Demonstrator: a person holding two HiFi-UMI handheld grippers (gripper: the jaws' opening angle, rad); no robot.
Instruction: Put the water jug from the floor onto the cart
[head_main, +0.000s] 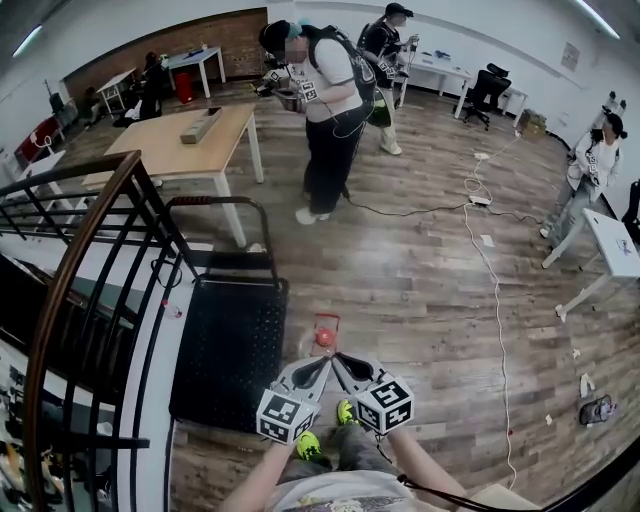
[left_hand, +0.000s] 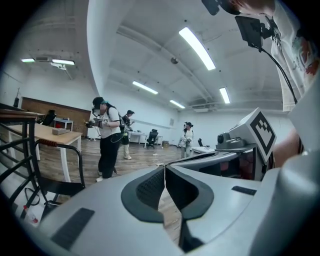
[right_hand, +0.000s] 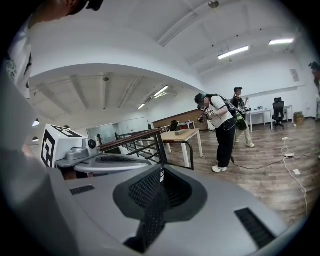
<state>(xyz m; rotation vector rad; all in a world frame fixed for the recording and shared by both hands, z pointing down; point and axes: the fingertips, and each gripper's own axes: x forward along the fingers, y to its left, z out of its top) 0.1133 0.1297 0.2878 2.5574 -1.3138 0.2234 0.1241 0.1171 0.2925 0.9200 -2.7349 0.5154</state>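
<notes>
In the head view the water jug (head_main: 325, 335), seen from above with its red cap and red handle, stands on the wooden floor just right of the black flat cart (head_main: 230, 345). The cart's push handle (head_main: 222, 204) rises at its far end. Both grippers are held side by side just short of the jug, near my feet. My left gripper (head_main: 318, 366) (left_hand: 164, 172) is shut with nothing between its pads. My right gripper (head_main: 343, 362) (right_hand: 161, 175) is shut and empty too. Neither gripper view shows the jug.
A dark stair railing (head_main: 90, 250) runs along the left beside the cart. A wooden table (head_main: 185, 140) stands beyond it. A person (head_main: 325, 110) stands ahead, others farther back and at the right. A white cable (head_main: 497, 300) trails across the floor near a white table (head_main: 615, 245).
</notes>
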